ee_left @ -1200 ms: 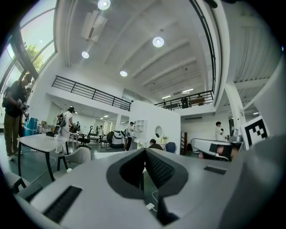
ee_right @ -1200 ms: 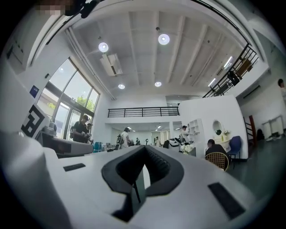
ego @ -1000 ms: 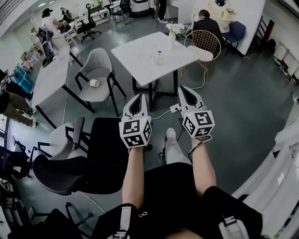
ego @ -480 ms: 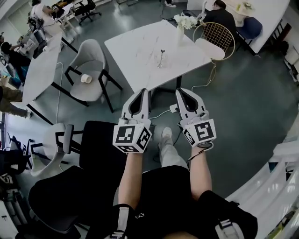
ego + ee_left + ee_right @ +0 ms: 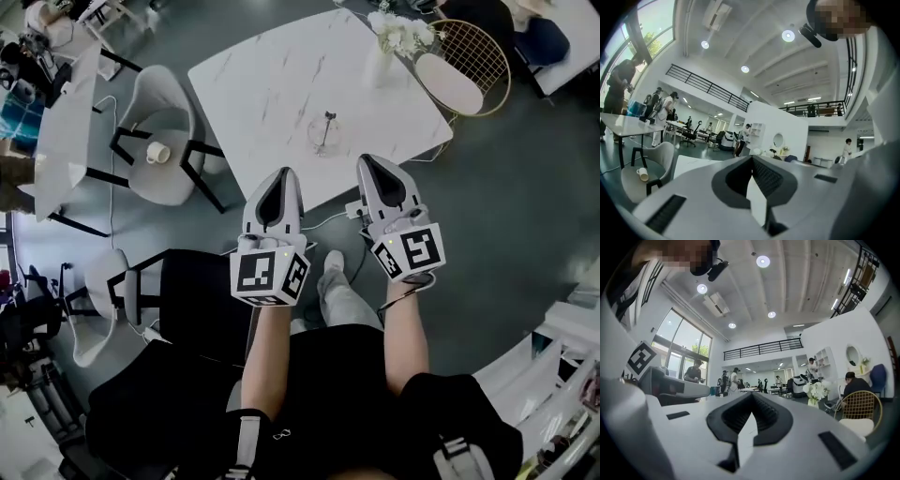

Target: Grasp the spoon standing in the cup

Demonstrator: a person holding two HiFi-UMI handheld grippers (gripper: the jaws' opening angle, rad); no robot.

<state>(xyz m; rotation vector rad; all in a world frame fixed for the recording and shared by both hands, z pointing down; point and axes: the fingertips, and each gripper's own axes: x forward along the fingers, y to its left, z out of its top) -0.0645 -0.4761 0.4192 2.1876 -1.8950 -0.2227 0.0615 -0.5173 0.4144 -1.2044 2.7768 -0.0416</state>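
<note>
The white marble desk [image 5: 272,84] fills the upper middle of the head view, with a grey chair [image 5: 164,122] at its 9 o'clock and a gold wire chair [image 5: 473,61] at its 2 o'clock. Only the head view shows the task's things. The left gripper view instead takes in the grey chair with a paper cup [image 5: 642,174] on its seat. The right gripper view takes in the gold chair, the white flowers [image 5: 816,391] and people at far desks.

The left gripper [image 5: 284,174] and right gripper [image 5: 367,161] are held side by side at the desk's 6 o'clock edge, both pointing towards 12 o'clock. Each gripper's own view shows its jaws pressed together at the tips, with nothing pinched between them.

The clear cup [image 5: 323,134] stands on the desk at 12 o'clock from the gap between the two grippers, apart from both. The spoon [image 5: 326,124] stands in it as a thin dark stem. Its long axis is close to upright, with the handle end up and leaning slightly towards 12 o'clock.
</note>
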